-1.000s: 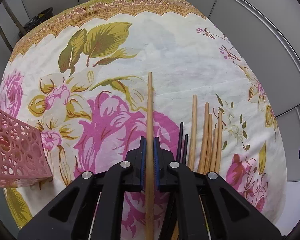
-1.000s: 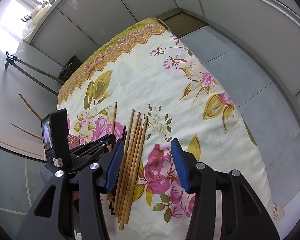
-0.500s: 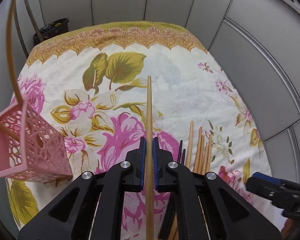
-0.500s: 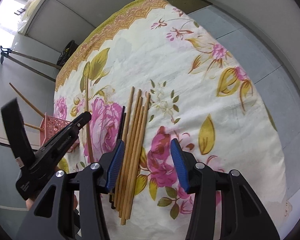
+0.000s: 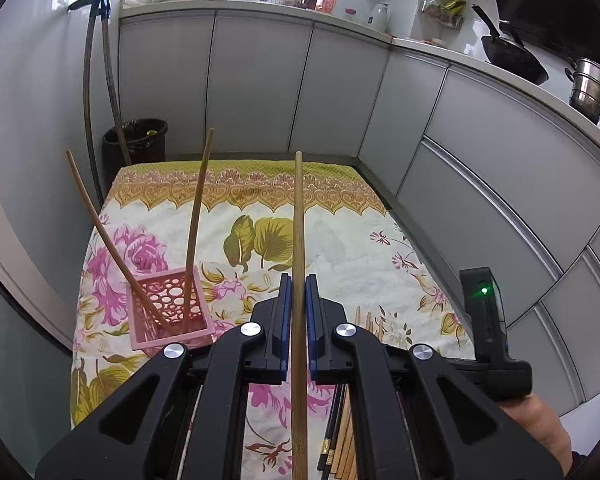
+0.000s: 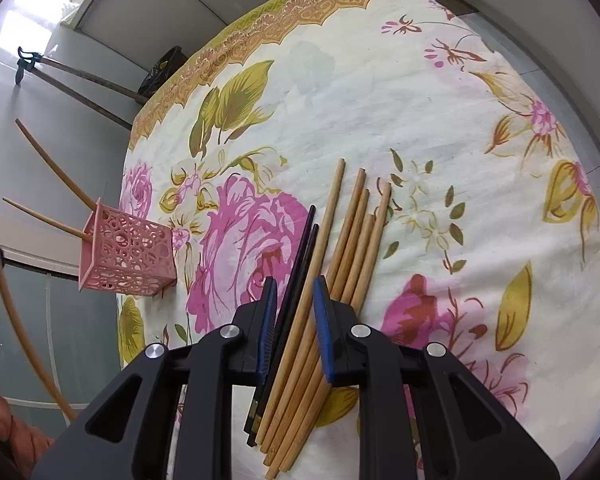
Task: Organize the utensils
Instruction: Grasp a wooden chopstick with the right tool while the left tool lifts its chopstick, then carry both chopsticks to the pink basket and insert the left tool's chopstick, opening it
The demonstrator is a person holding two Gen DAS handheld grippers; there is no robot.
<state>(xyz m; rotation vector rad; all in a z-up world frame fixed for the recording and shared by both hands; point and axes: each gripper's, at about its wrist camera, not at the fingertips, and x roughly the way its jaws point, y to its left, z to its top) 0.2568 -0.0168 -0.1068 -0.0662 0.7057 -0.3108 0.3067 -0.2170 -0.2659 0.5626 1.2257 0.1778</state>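
A pink basket (image 5: 168,312) sits on the left side of the flowered cloth (image 5: 340,240). Two sticks (image 5: 194,236) stand in it and lean out over its rim.

Next comes the left gripper (image 5: 296,312). Its blue pads (image 5: 285,320) are pinched tight on one wooden chopstick (image 5: 299,264). The chopstick is up off the cloth and points straight ahead, with its tip toward the gray cabinets (image 5: 260,84). A black bin (image 5: 134,144) stands by the wall, past the far left corner of the cloth.

To the right of the basket, a pile of chopsticks (image 6: 352,248) lies flat on the cloth. Two dark chopsticks (image 6: 300,264) lie at its left edge, touching the wooden ones.

The right gripper (image 6: 294,328) is low over the near end of this pile. Its jaws are partly apart, with the dark pair and a wooden one between them. I cannot tell if the pads touch them.
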